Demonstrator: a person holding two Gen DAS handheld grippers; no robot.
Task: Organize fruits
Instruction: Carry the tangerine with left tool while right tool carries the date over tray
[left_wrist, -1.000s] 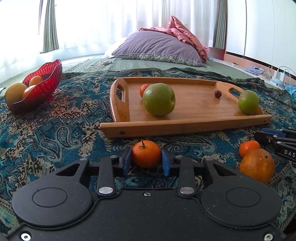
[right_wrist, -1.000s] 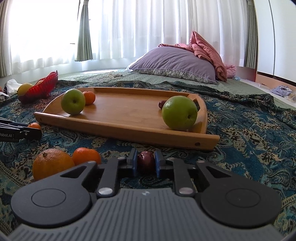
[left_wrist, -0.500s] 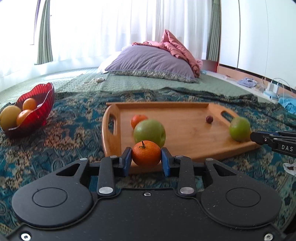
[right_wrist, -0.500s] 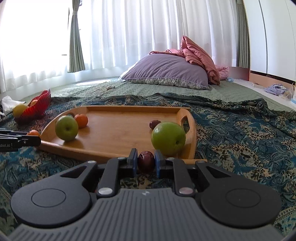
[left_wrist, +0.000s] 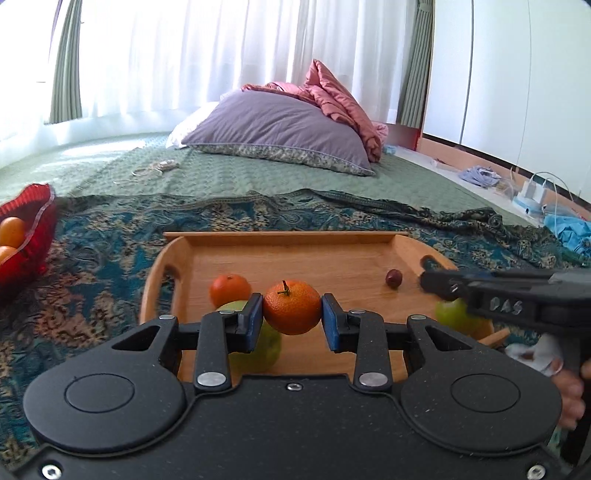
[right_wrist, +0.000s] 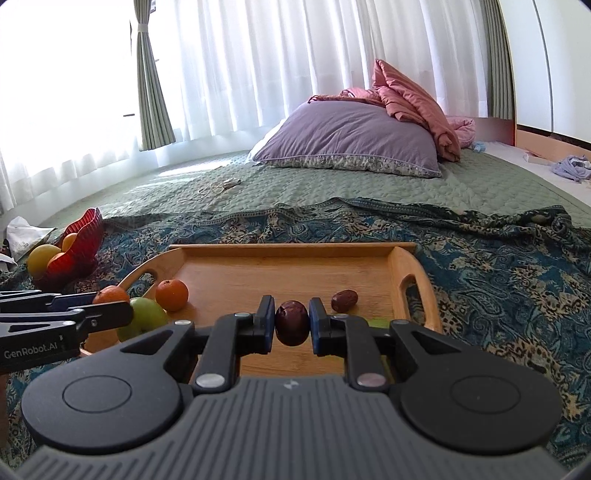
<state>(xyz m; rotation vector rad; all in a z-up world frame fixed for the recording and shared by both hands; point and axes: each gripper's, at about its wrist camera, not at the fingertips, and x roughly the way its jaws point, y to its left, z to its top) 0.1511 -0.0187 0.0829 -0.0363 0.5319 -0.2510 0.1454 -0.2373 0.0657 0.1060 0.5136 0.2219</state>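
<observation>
L gripper (left_wrist: 291, 317) clamped on a mandarin (left_wrist: 291, 312), stem up, pads on its two sides. R gripper (right_wrist: 291, 325) pinching a dark red date (right_wrist: 291, 322), long axis roughly vertical between the pads. Both fruits are up over the near part of the wooden tray (right_wrist: 291, 246), so I reckon the drop is straight down and a bit fwd for each.

What matters: a green apple (left_wrist: 255, 347) sits right under and just left of my L pads, w/ a loose mandarin (left_wrist: 229, 289) ahead-left. Bare wood lies ahead-right of the L load, so I'd ease that way before letting go.

R side: a second date (right_wrist: 344, 300) lies ahead-right on the tray, near the handle; open wood straight ahead.

L cam shows a second green apple (left_wrist: 452, 315) partly behind the R tool; R cam hardly shows it. R cam gives the fuller look at the red bowl (right_wrist: 79, 245), well off to the left.
</observation>
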